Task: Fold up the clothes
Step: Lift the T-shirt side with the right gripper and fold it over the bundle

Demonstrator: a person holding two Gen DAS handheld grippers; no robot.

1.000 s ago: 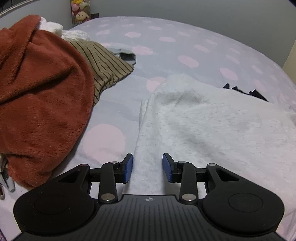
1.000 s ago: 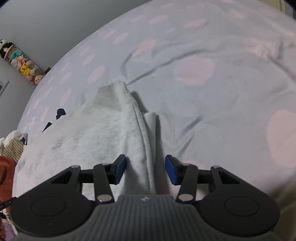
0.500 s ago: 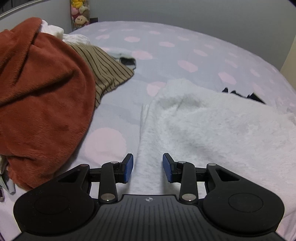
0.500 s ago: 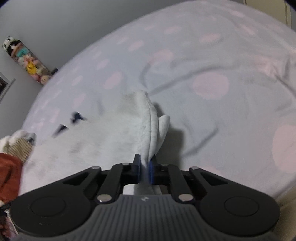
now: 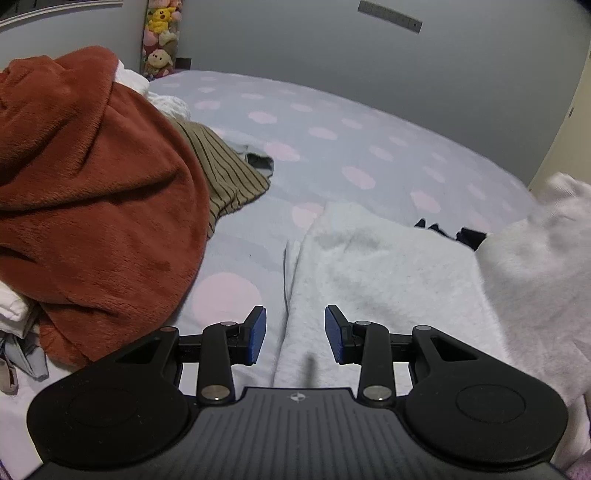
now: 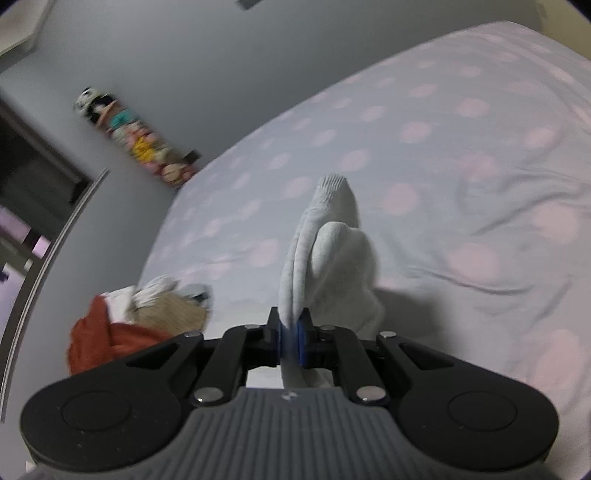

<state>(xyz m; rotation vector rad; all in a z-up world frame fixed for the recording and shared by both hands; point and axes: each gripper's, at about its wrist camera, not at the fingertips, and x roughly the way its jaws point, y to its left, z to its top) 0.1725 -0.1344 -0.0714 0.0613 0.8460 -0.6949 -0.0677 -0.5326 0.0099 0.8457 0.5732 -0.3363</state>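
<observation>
A light grey fleece garment (image 5: 376,269) lies spread on the bed. My left gripper (image 5: 294,334) is open, its blue pads either side of the garment's left edge, low over it. My right gripper (image 6: 291,339) is shut on a fold of the same garment (image 6: 332,243) and holds it lifted above the bed, the ribbed cuff hanging forward. That lifted part shows at the right of the left wrist view (image 5: 535,251).
A pile with a rust-orange fleece (image 5: 92,192) and a striped olive garment (image 5: 225,177) lies left of the grey garment. A dark item (image 5: 450,232) peeks from behind it. The bed (image 5: 332,133) has a lavender sheet with pink dots. Plush toys (image 5: 160,33) stand by the wall.
My right gripper closed on the garment's edge and lifted it up off the bed, swinging leftward. My left gripper stayed open and rose slightly.
</observation>
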